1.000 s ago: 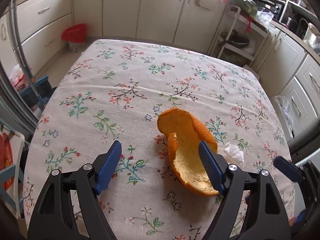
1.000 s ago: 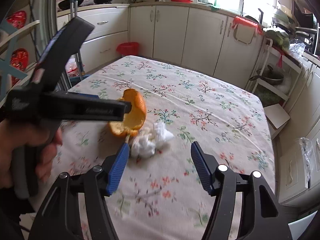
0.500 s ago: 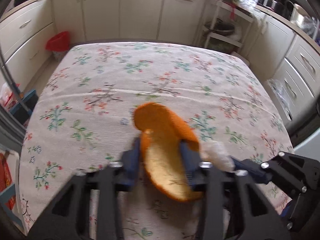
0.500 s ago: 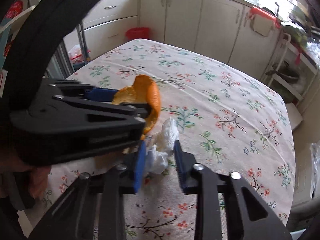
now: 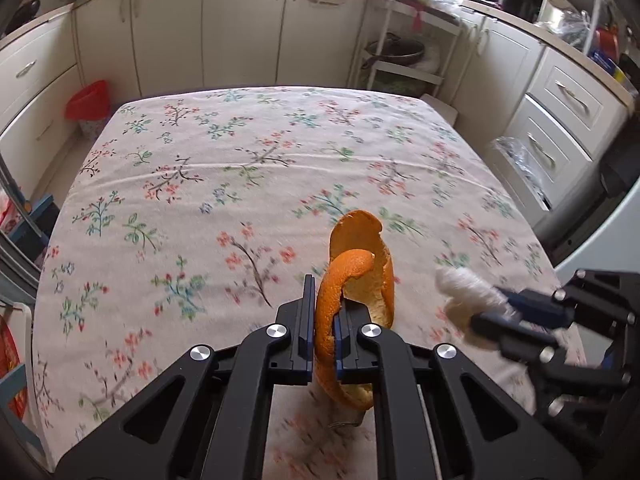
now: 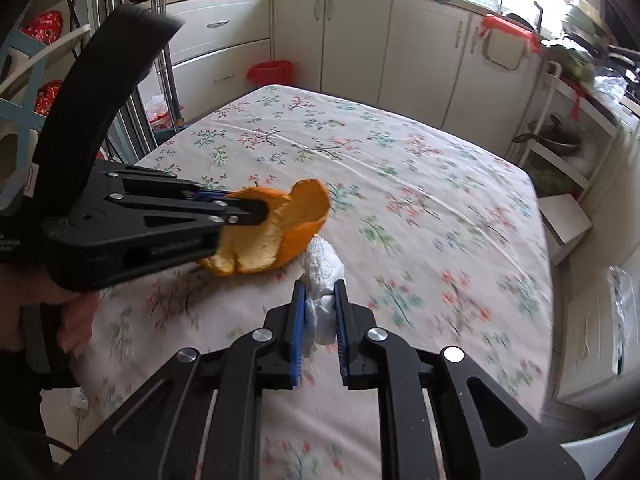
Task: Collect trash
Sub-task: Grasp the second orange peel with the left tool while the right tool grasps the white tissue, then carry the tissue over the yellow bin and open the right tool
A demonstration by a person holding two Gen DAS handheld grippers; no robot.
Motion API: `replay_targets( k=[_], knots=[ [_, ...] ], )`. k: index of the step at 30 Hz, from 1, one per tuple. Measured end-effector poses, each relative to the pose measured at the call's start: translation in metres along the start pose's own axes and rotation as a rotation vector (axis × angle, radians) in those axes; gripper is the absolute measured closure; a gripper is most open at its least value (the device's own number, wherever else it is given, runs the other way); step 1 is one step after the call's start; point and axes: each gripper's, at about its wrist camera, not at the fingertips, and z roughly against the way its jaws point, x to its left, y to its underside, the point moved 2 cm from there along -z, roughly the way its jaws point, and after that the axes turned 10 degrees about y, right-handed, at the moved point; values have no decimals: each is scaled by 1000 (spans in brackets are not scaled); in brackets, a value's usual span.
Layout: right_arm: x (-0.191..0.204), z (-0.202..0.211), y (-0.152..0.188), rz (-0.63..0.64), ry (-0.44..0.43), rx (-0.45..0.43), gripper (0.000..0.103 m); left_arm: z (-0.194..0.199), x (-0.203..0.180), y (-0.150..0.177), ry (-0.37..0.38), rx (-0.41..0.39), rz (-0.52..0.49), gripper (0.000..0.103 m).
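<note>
Table (image 5: 224, 152) w/ the flowered cloth fills mid-frame in both views, cupboards (image 5: 240, 20) across the top. Red bin (image 5: 89, 100) sits on the floor, upper left of the left wrist view, just past the table's far left corner; in the right wrist view it's top centre-left.

Left gripper (image 5: 322, 320), bottom centre of its own view: jaws pinched nearly together, clamped on a strip of the orange peel (image 5: 360, 264). Peel curls up above the pads. From the right wrist view it hangs mid-left, looks clear of the cloth, though I can't be sure at the low edge.

Right gripper (image 6: 320, 312), bottom centre of its view: jaws closing, pads pressed on the white tissue wad (image 6: 320, 276), narrow gap between them filled w/ paper. Tip of the wad pokes out ahead, just beside the peel, maybe brushing it.

Step, as I read it: pick-up's done on both sides, I'm at the lift-off. Nothing else loose on the cloth that I can spot.

Next, my guess: carry both to that red bin. Needs a long reach past the far left corner, keep both squeezes firm, peel strip is thin & could slip. Part the two hands a bit first so peel & tissue don't snag.
</note>
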Motion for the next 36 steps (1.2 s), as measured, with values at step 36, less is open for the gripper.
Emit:
replay_targets(
  k=[36],
  knots=[
    [-131,147,111,-290,296,-226,88,50,-206,43,295,-197,-223,97]
  ],
)
